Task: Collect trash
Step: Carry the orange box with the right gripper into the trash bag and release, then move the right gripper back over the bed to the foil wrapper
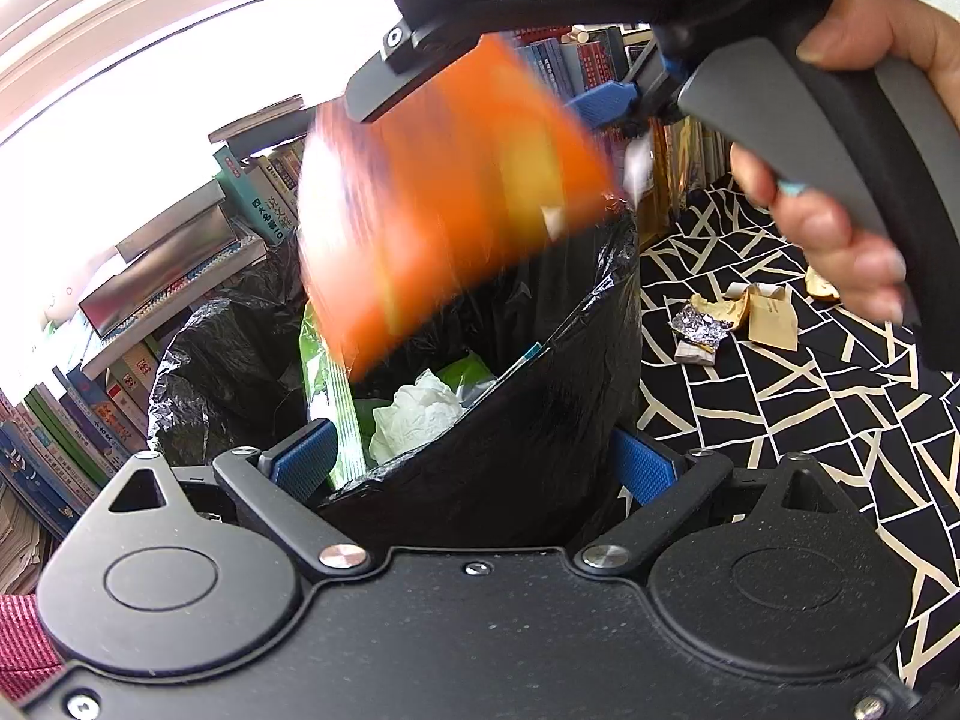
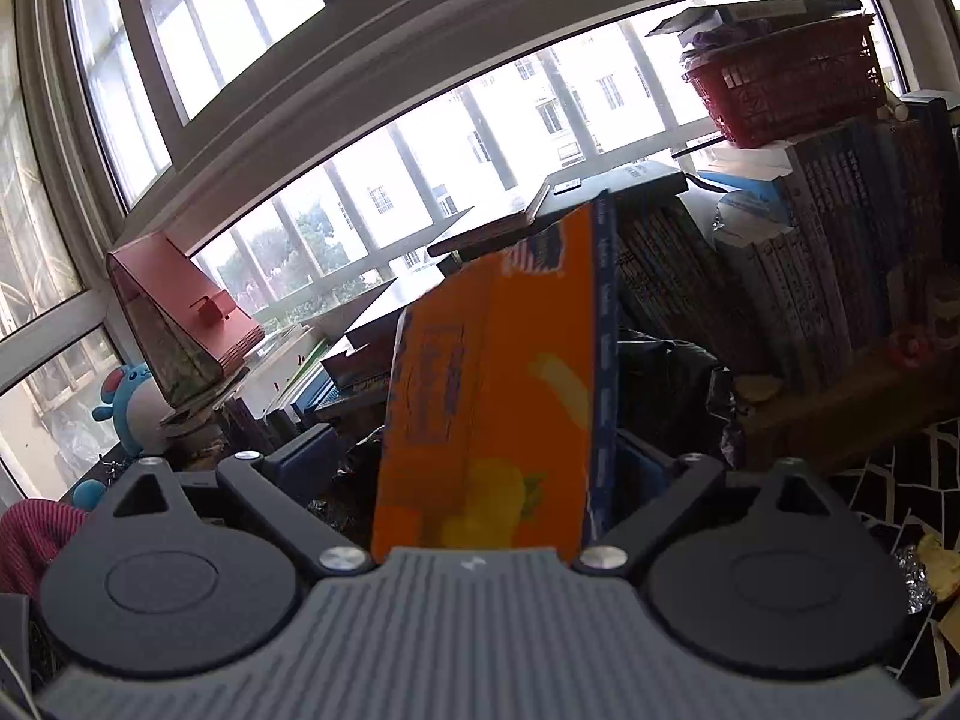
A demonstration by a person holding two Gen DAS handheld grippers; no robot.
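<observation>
A bin lined with a black bag stands between the blue pads of my left gripper, which press on its near sides. Inside lie a crumpled white tissue and a green wrapper. Above its mouth an orange carton shows tilted and blurred. My right gripper is over the bin, held by a hand. In the right wrist view the orange carton stands between the fingers of my right gripper. A clear gap separates it from the left pad, so the jaws stand open.
Foil, brown paper and peel scraps lie on the black-and-white patterned surface to the right. Book stacks crowd the back and left. A second black bag sits left of the bin. A red basket tops the books.
</observation>
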